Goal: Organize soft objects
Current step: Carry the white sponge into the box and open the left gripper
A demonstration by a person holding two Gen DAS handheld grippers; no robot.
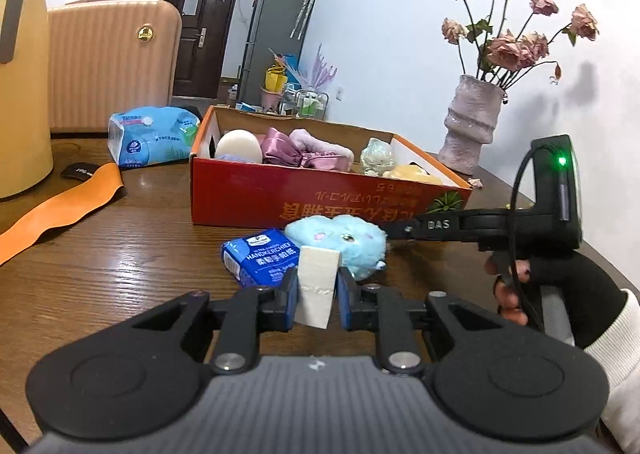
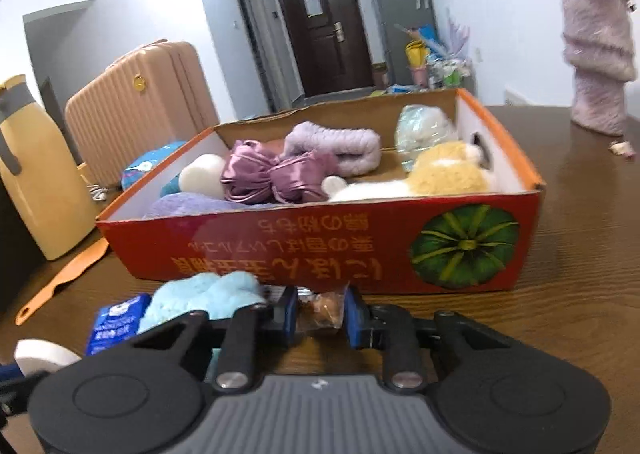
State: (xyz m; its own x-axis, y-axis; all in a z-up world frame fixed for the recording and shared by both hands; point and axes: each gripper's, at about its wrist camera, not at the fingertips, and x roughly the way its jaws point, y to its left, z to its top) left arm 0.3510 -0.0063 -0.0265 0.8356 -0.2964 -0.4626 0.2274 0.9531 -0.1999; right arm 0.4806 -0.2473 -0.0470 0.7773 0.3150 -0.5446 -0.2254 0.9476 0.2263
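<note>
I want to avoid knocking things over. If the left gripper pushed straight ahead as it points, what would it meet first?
Probably the blue plush toy, just beyond the white sponge that the left gripper holds; the handkerchief pack lies slightly left. Depth is uncertain.

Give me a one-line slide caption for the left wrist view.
Left gripper clamps a white foam wedge before the red box of soft toys.

a home, front door (image 1: 199, 32), fridge (image 1: 276, 34) (magnets on it), suitcase (image 1: 114, 62), vase of dried roses (image 1: 474, 120)
</note>
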